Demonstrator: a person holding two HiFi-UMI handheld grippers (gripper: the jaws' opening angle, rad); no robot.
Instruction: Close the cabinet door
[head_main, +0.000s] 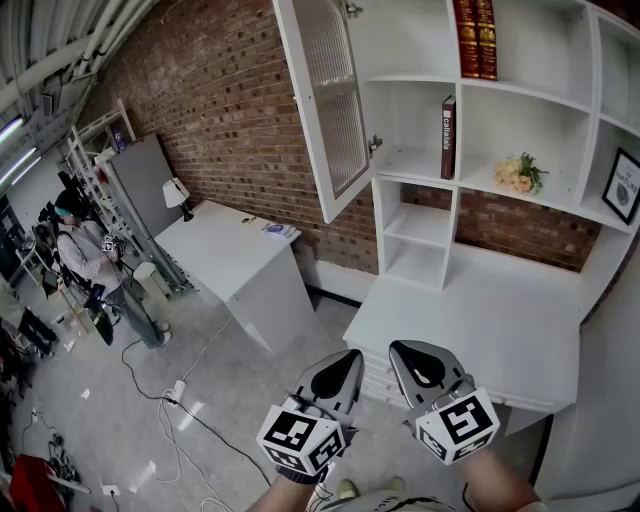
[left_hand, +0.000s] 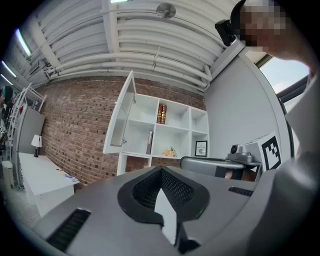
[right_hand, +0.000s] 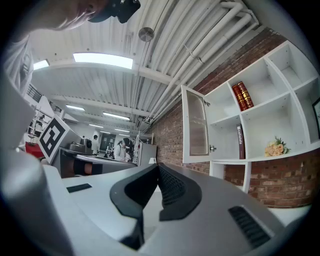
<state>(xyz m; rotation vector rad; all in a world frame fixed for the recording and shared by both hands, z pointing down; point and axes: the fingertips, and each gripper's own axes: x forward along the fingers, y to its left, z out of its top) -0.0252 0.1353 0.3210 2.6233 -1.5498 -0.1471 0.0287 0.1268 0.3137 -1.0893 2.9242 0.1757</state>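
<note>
The white cabinet door (head_main: 330, 100) with a ribbed glass pane stands swung out to the left of the white shelf unit (head_main: 520, 90), its small knob (head_main: 373, 143) on the lower right edge. Both grippers hang low in the head view, in front of the white desk and far from the door. My left gripper (head_main: 348, 362) is shut on nothing, and so is my right gripper (head_main: 405, 355) beside it. The left gripper view shows the open door (left_hand: 120, 122) far ahead beyond the jaws (left_hand: 162, 170). In the right gripper view the door (right_hand: 195, 125) is up to the right of the jaws (right_hand: 157, 167).
A white desk (head_main: 480, 330) runs under the shelves. Red books (head_main: 476, 38), a dark book (head_main: 448, 138), flowers (head_main: 520, 173) and a framed picture (head_main: 624, 185) sit on the shelves. A low white table (head_main: 230, 265) with a lamp (head_main: 178, 195) stands left. Cables (head_main: 190, 400) cross the floor, and a person (head_main: 90, 260) stands far left.
</note>
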